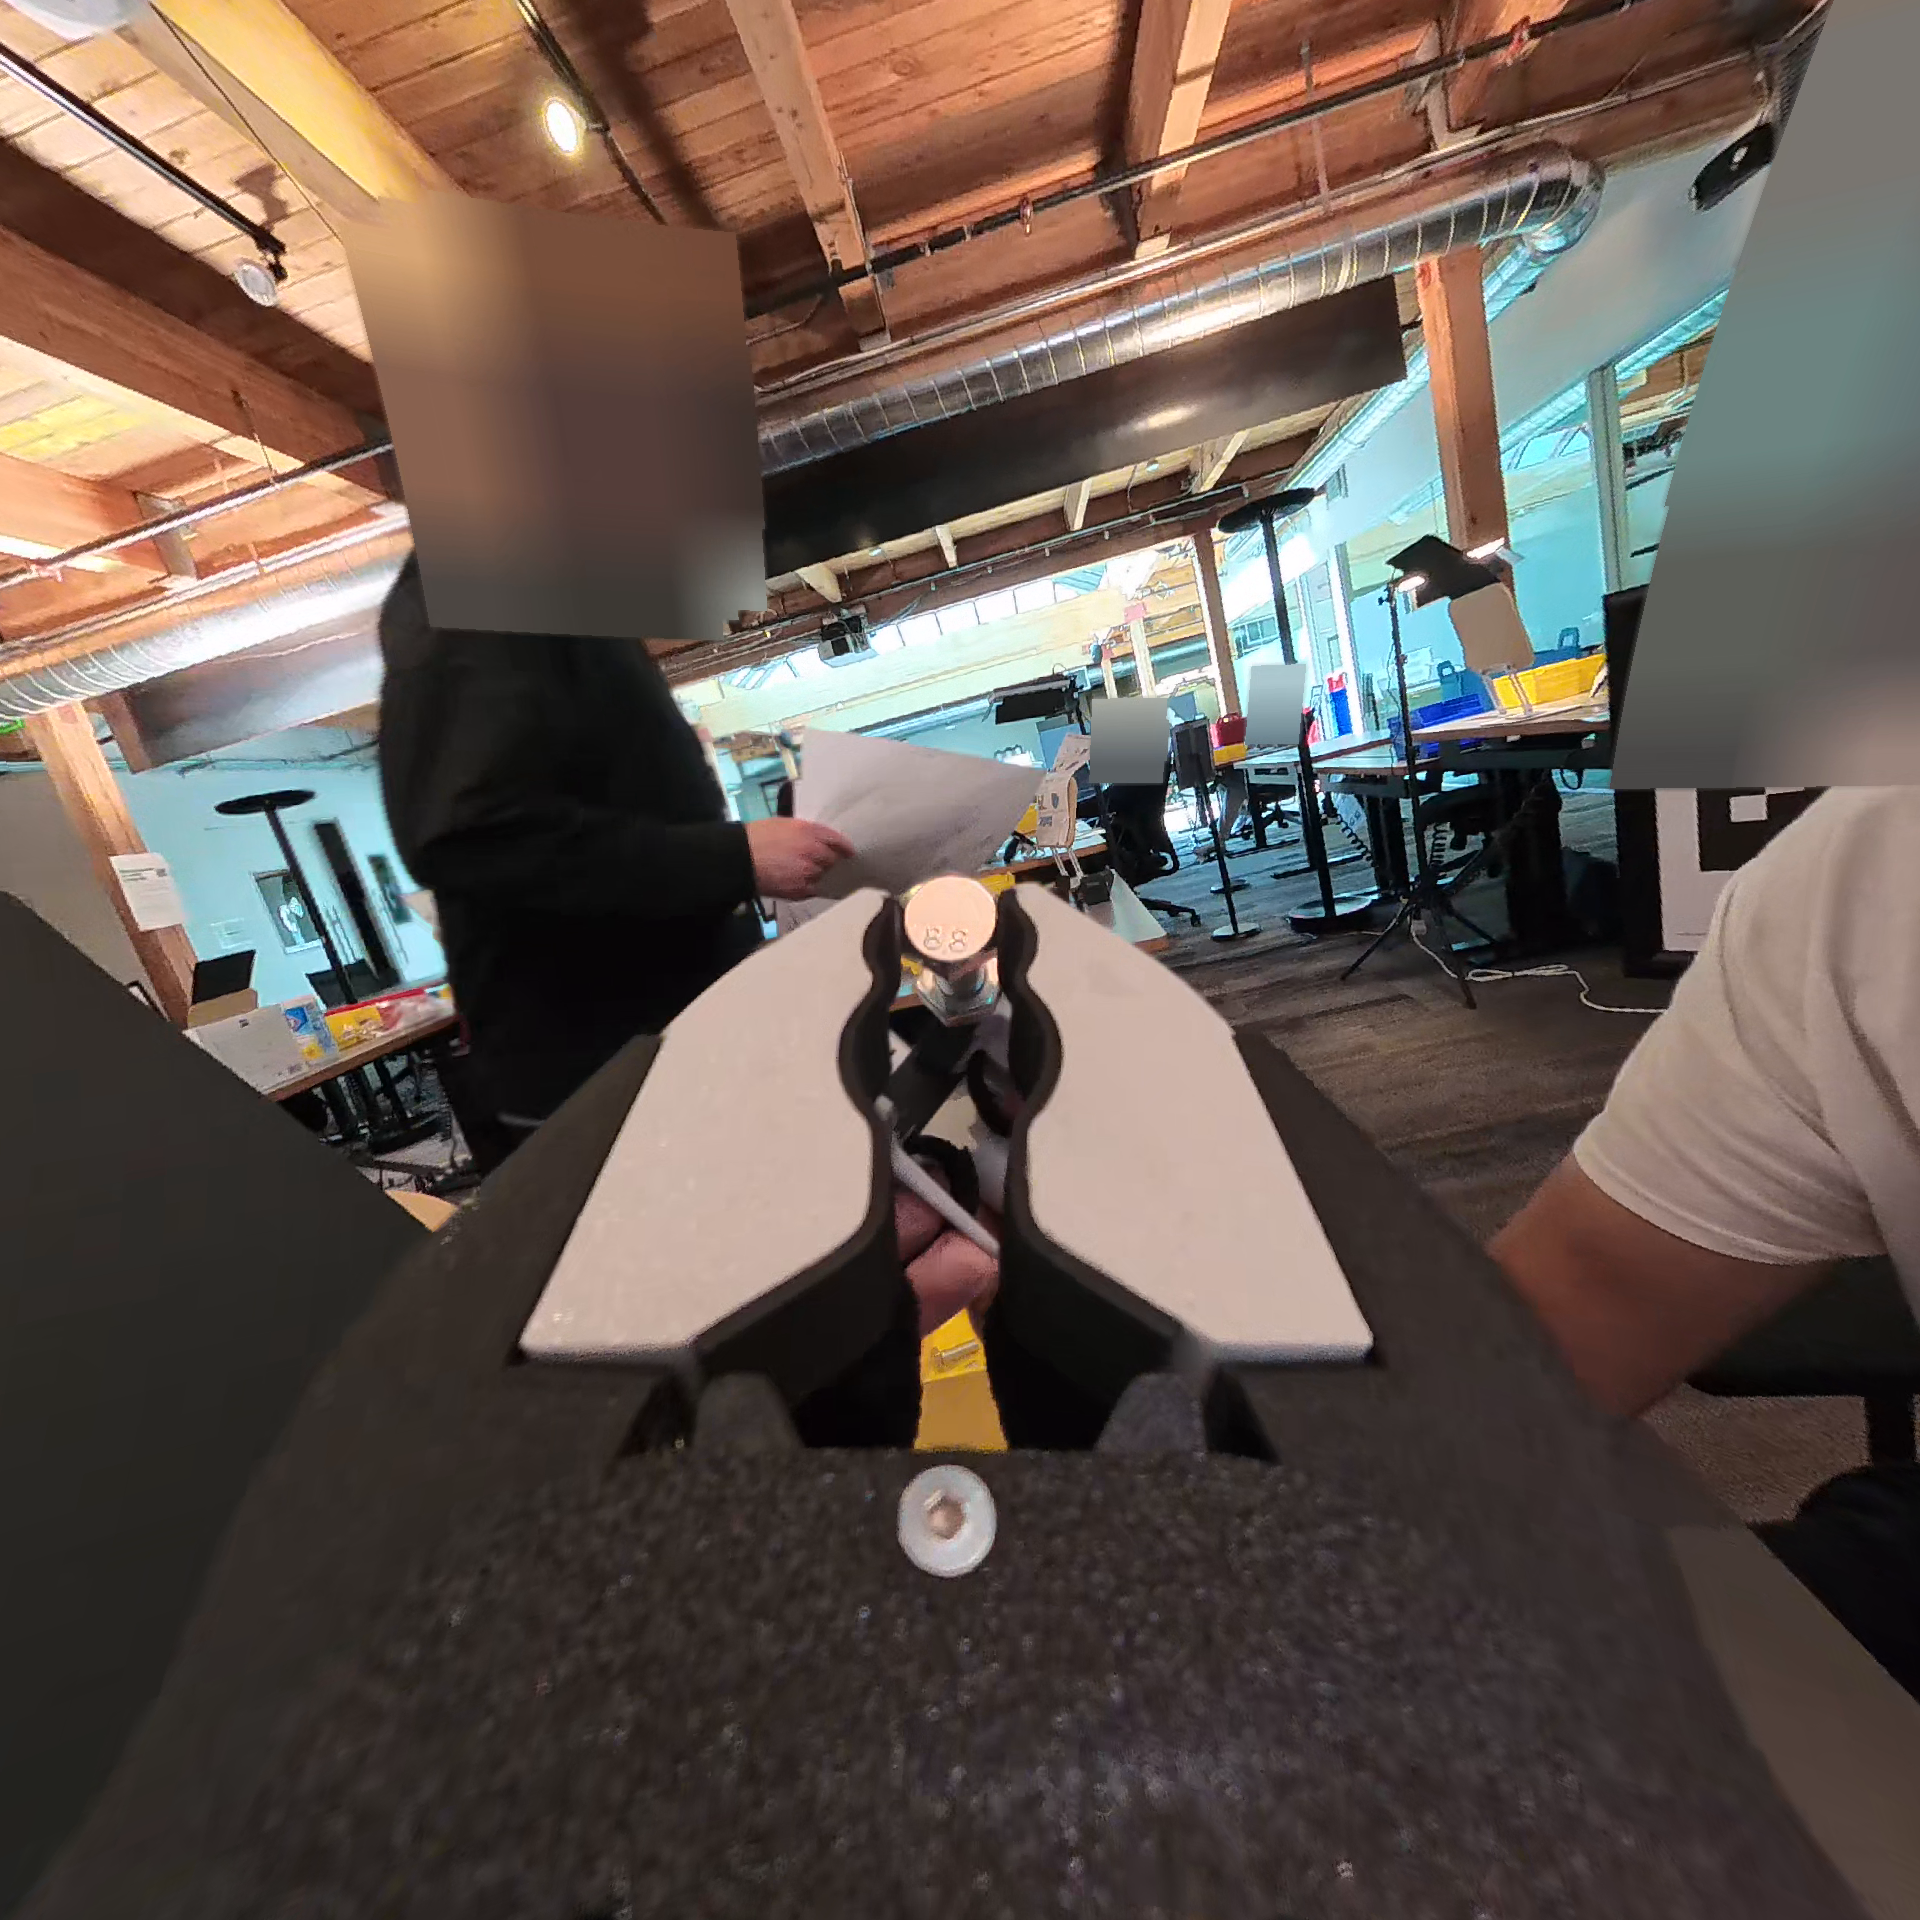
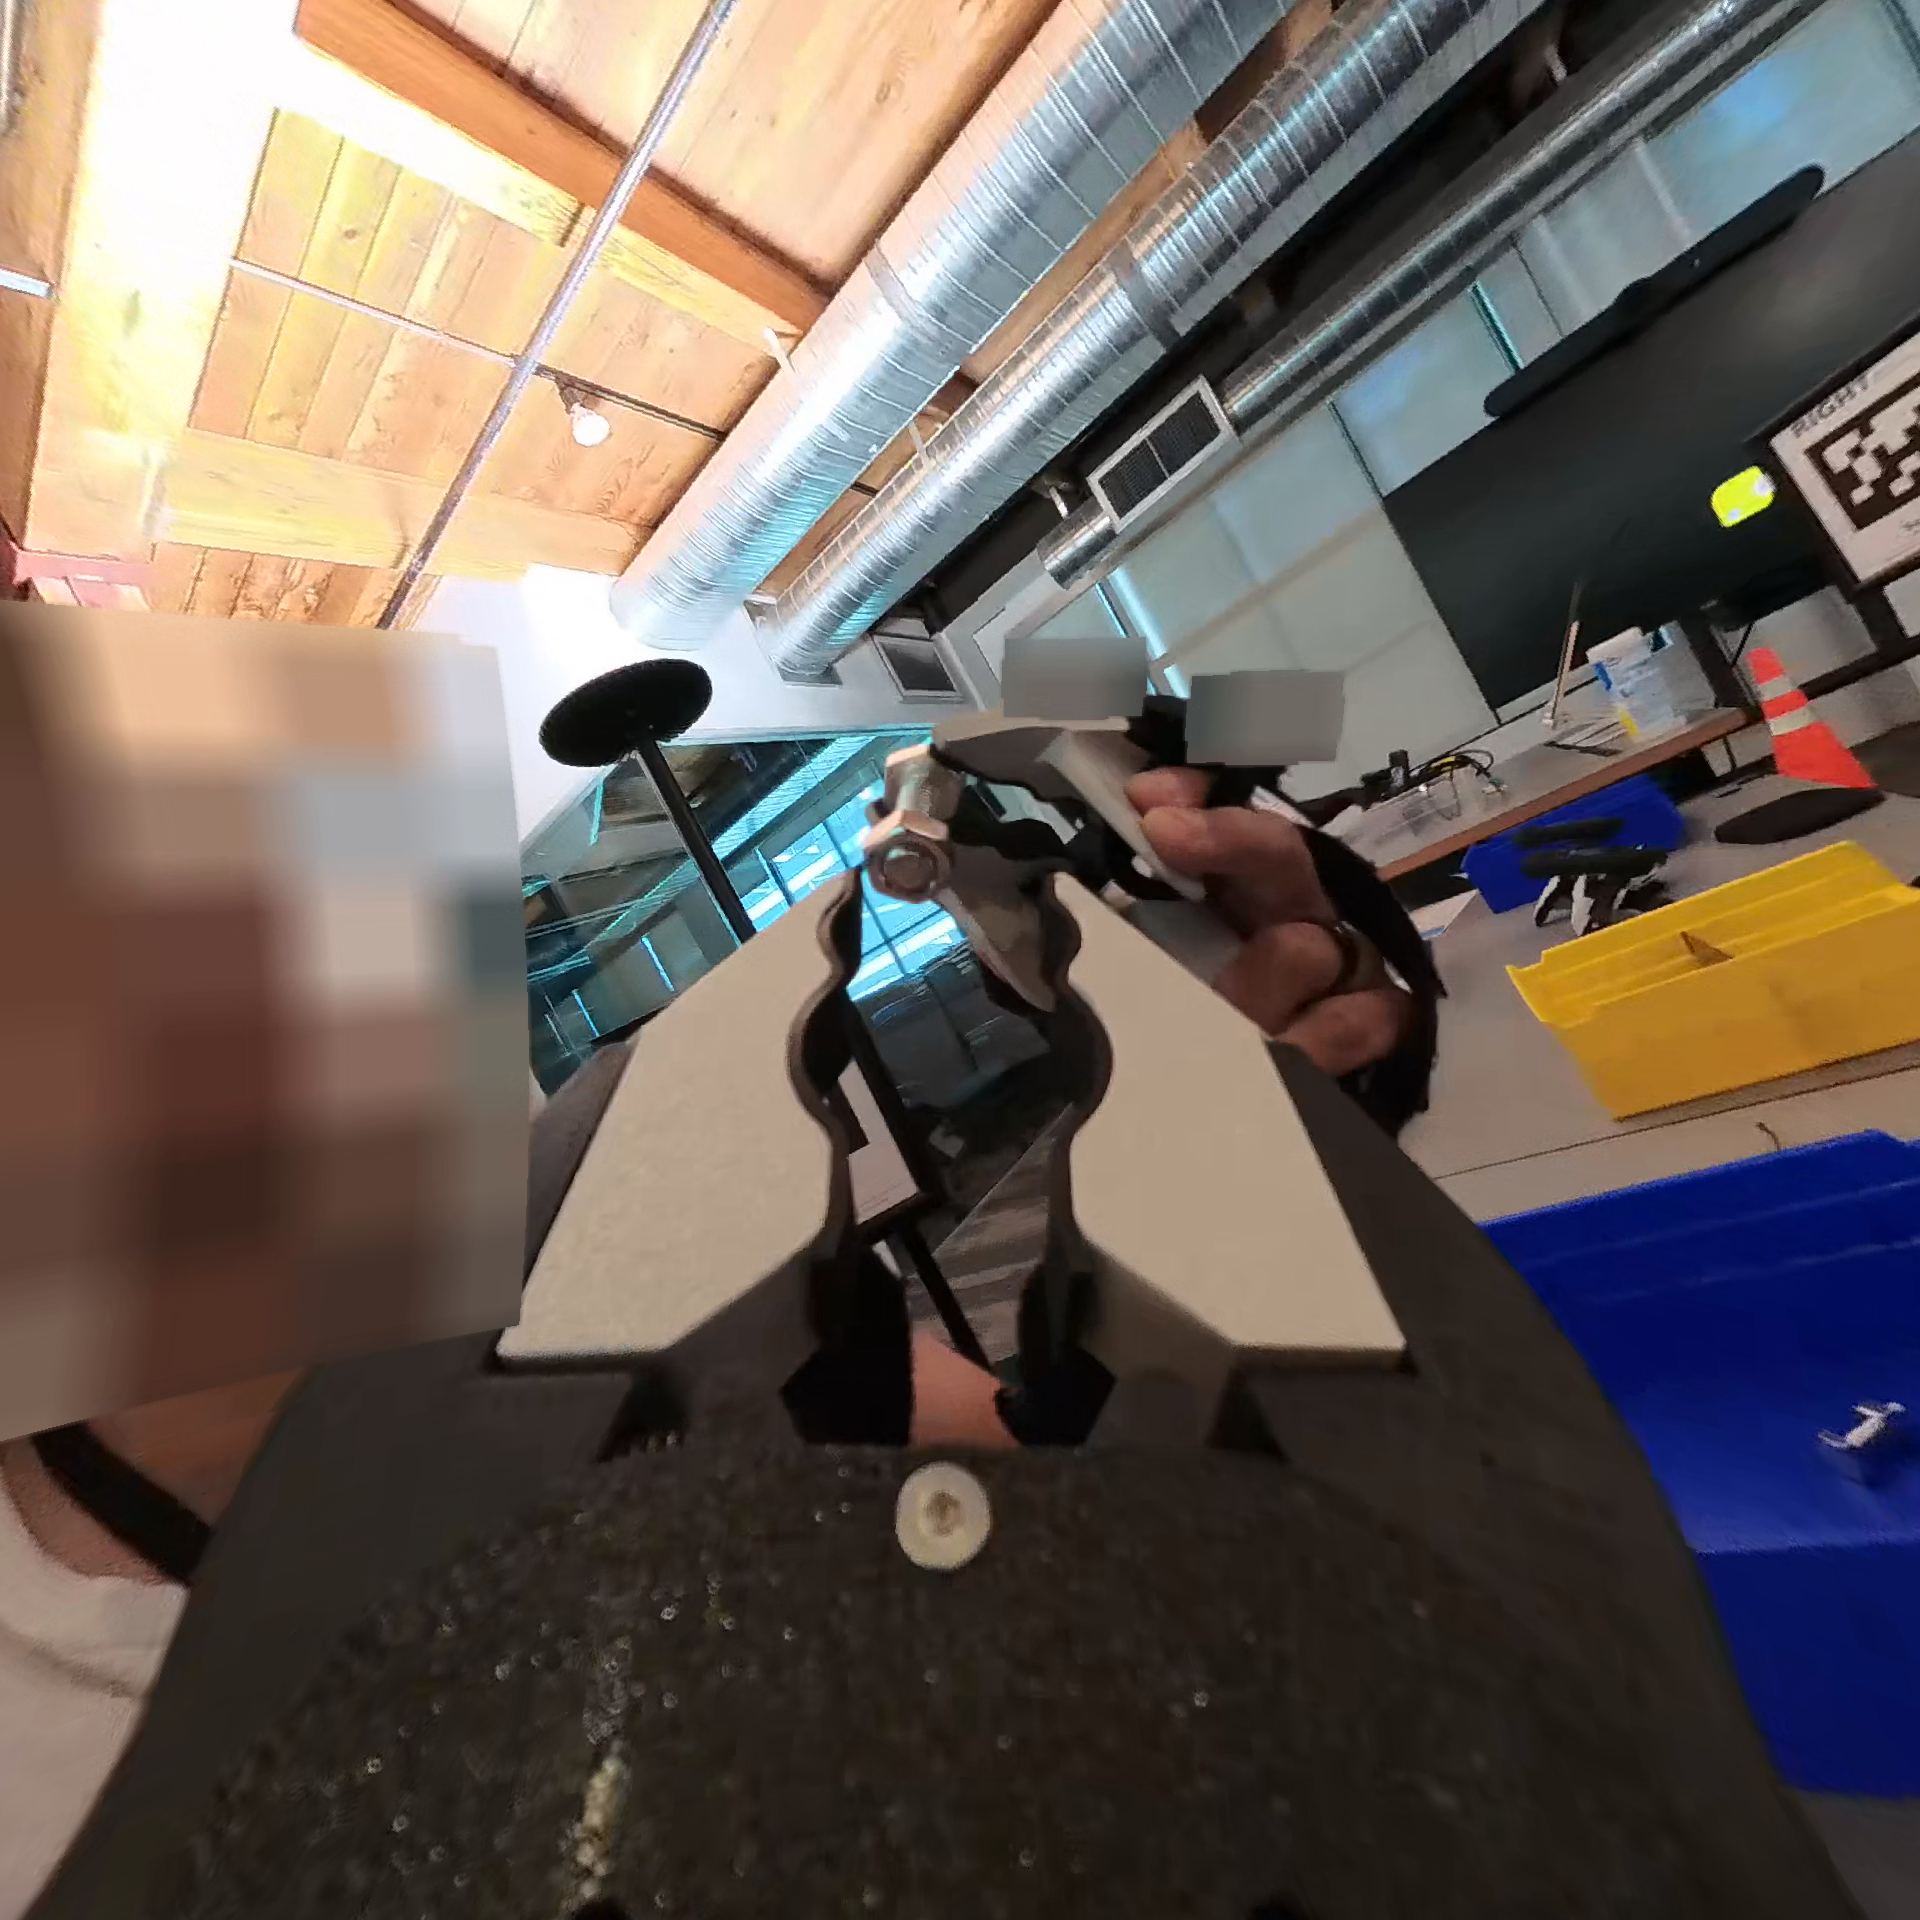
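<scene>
A: Left gripper [image 1: 949, 935] — status?

B: Clamped on a silver hex bolt [image 1: 949, 928], right at the fingertips. In the left wrist view the round head faces the cam, w/ a nut [image 1: 957, 992] threaded on just below the head. Shank runs away and down from the lens, so the long axis is roughly along the view line, tilted down.

A: And from the other side?

B: The right wrist view shows the same bolt [image 2: 912, 821] held out ahead, nut [image 2: 914, 844] on it. The threaded end points toward the right gripper [image 2: 951, 930], down-left in frame; the head is up-right, pinched in the left gripper's fingers [image 2: 1060, 764]. A hand [image 2: 1262, 914] wraps that gripper's grip, just right of the bolt.

A: Right gripper?

B: Fingers parted, nothing between them. Tips sit just below the bolt's threaded end, close but not touching as far as I can see.

A: Anything else around the bolt?

B: Right of it, farther off: a yellow bin [image 2: 1725, 987] on a grey table [image 2: 1475, 1132], a blue bin [image 2: 1766, 1403] nearer the cam, another blue bin [image 2: 1579, 831] behind the yellow, and an orange cone [image 2: 1803, 727] further back. In the left wrist view, behind the bolt and to its left, a person in black [image 1: 561, 883] holds white paper [image 1: 914, 810]. Right of the bolt, an arm in a white sleeve [image 1: 1714, 1122].
</scene>
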A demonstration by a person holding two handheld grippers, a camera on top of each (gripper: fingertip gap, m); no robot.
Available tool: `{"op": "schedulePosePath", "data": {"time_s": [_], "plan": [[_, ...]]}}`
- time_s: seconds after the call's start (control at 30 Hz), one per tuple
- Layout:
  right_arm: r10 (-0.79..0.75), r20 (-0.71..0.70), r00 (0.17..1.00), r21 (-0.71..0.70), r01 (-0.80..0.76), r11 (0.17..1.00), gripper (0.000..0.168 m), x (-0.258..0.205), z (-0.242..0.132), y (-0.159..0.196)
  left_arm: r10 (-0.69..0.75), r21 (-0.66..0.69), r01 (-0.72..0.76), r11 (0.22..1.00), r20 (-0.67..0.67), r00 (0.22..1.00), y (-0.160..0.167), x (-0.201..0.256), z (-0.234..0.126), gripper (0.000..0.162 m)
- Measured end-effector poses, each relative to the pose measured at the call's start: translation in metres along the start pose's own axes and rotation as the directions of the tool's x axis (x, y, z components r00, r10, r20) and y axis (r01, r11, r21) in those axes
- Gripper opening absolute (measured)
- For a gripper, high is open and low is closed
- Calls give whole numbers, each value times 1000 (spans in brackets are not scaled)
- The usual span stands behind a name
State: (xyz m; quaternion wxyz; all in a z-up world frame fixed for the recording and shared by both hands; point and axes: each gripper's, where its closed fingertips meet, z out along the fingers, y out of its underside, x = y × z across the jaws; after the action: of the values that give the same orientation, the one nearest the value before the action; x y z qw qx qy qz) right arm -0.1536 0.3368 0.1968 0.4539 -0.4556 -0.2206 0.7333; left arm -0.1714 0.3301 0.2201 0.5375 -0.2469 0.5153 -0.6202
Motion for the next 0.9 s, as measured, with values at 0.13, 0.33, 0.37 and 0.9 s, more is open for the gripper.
{"op": "schedulePosePath", "data": {"time_s": [0.13,0.33,0.37,0.9], "plan": [[-56,-20,998,21,57,998,21,-3,0,-3,-15,-20,15,1000,9,1000,7,-4,4,18],[-301,-111,947,-34,299,954,16,-6,-2,-4,-62,-6,62,998,-3,998,8,-5,7,17],[-410,-146,900,-62,405,912,16,-7,-1,-3,-81,1,81,997,-12,997,7,-4,7,17],[-373,51,-926,-680,241,-692,21,-20,-2,3,-344,15,347,938,-86,935,6,-1,16,17]]}}
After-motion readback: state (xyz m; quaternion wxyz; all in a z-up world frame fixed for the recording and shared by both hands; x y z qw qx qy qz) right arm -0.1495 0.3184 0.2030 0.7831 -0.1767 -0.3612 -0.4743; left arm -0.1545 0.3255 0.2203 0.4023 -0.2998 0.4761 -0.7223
